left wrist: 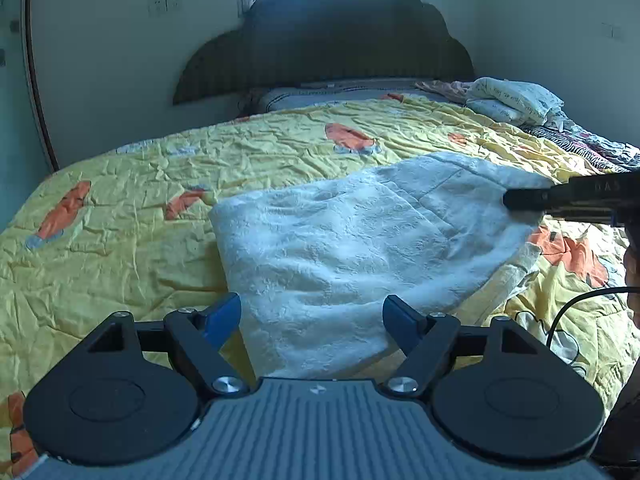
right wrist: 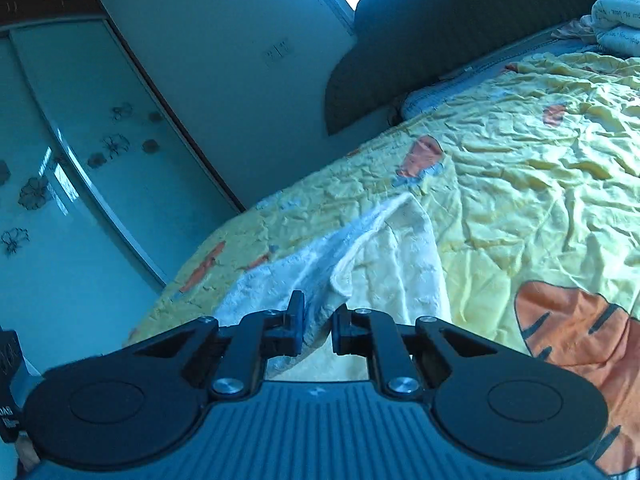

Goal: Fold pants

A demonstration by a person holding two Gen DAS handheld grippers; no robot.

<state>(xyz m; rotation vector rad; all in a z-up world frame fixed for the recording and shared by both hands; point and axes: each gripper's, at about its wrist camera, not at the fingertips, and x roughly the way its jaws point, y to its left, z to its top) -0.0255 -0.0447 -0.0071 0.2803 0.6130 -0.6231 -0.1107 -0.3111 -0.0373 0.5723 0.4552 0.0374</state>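
The white textured pants lie partly folded on the yellow bedspread. My left gripper is open, its fingers either side of the near edge of the pants, holding nothing. My right gripper is shut on an edge of the pants and lifts it off the bed. It also shows in the left wrist view at the pants' far right corner.
A dark scalloped headboard stands at the far end of the bed. Folded printed clothes lie at the back right. A glass-door wardrobe stands left of the bed. A black cable hangs at the right.
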